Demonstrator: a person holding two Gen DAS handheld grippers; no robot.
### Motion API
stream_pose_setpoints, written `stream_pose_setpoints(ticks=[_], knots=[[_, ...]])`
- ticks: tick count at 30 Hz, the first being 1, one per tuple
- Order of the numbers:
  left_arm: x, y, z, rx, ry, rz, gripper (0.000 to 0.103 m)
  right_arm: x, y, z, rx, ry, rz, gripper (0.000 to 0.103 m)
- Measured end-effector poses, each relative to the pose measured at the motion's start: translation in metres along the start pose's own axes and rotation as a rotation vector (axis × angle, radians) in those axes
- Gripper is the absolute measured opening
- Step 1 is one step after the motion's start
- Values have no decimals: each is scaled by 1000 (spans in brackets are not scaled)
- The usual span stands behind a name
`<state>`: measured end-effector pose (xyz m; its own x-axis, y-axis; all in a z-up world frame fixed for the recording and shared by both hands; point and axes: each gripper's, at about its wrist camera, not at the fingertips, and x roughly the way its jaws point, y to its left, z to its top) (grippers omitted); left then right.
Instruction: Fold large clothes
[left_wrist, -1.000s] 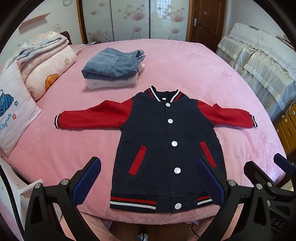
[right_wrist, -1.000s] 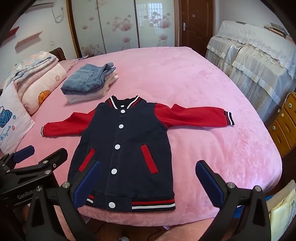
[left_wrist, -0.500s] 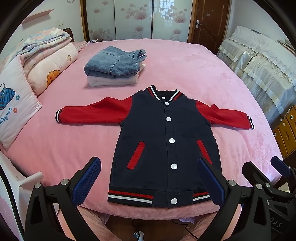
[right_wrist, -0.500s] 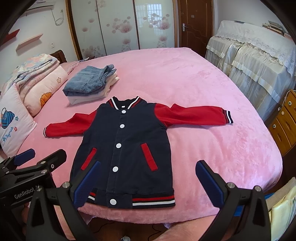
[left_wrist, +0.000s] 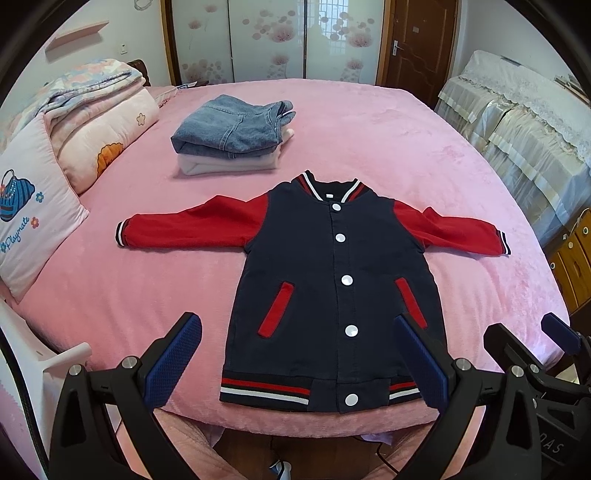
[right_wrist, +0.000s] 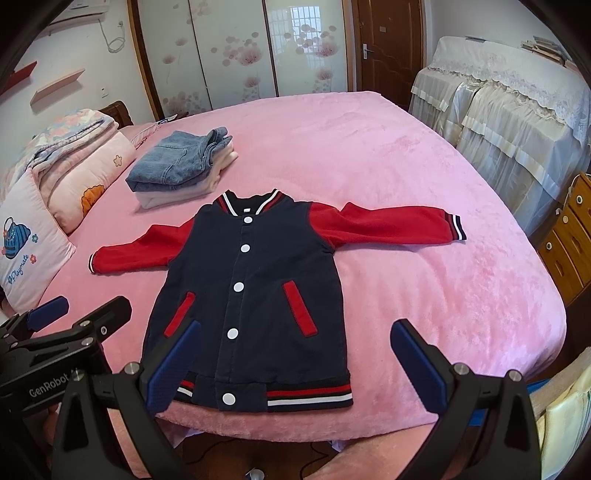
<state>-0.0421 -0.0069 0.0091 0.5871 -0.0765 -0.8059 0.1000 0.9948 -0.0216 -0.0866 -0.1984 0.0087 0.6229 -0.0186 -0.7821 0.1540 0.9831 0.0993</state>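
A navy varsity jacket (left_wrist: 332, 280) (right_wrist: 255, 288) with red sleeves and white snap buttons lies flat, front up, on the pink bed, both sleeves spread sideways and its striped hem at the near edge. My left gripper (left_wrist: 295, 358) hangs open above the hem, off the cloth, nothing between its blue pads. My right gripper (right_wrist: 295, 362) is open too, held over the jacket's lower right side. Each gripper shows at the edge of the other's view: the right gripper (left_wrist: 535, 354) and the left gripper (right_wrist: 70, 321).
A folded stack, denim jeans (left_wrist: 232, 129) (right_wrist: 177, 162) on a pale garment, lies beyond the collar. Pillows and a folded quilt (left_wrist: 92, 125) line the left side. Covered furniture (right_wrist: 517, 107) and wooden drawers (right_wrist: 569, 236) stand to the right. The bed's near edge (left_wrist: 295, 421) drops to the floor.
Both grippers have drawn back and risen a little, so the jacket sits farther away in both views. The jacket has not moved; both grippers stay open.
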Motion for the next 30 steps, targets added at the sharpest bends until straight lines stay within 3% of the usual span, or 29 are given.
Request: stream_pose_setpoints(ticks=[30], knots=[[17, -15, 6, 56, 20, 35, 102, 18, -11, 1, 24, 18, -6, 102]])
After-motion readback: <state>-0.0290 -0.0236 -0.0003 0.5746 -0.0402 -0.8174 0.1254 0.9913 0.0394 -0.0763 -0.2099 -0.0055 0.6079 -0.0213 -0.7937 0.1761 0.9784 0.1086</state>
